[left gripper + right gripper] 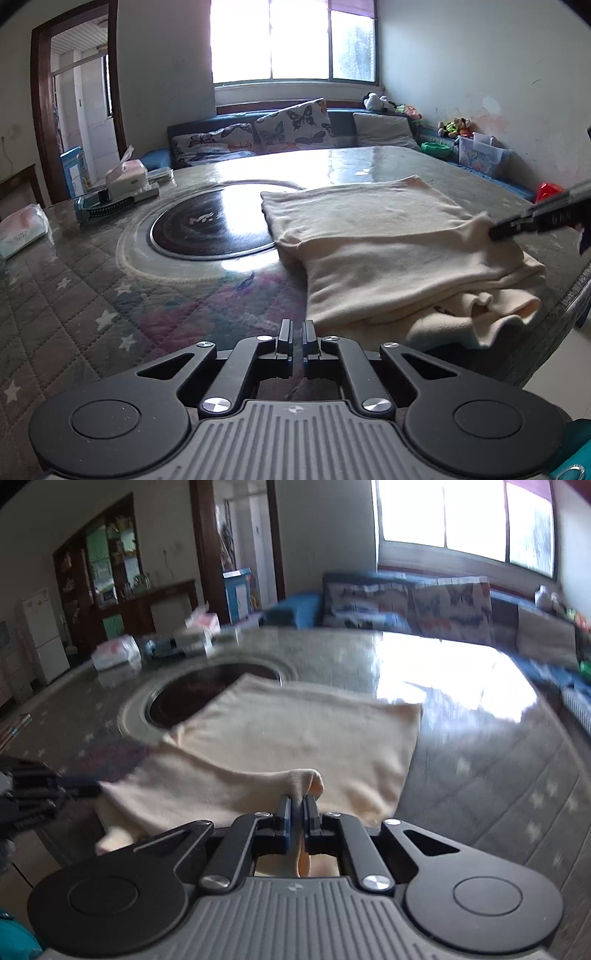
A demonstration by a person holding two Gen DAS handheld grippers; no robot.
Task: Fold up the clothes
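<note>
Soft matt cream cloth garment point(388, 254) lies on a glossy table point(332, 162) (quilted fabric beneath clear cover).

Only readable mark: pale letters "MY", perhaps "MY.", on the black round cooktop point(207, 229) set into the table point(74, 295), left wrist view. Tissue pack point(22, 230) print too small to read. Right wrist view blurred, nothing legible.

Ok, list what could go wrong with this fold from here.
1. The right gripper pinches only a small tuck of the cream garment; it may slip out when lifted.
2. The left gripper is shut on nothing, so a one-sided pull could skew the fold.
3. Loose layers bunch at the table edge and might slide off.
</note>
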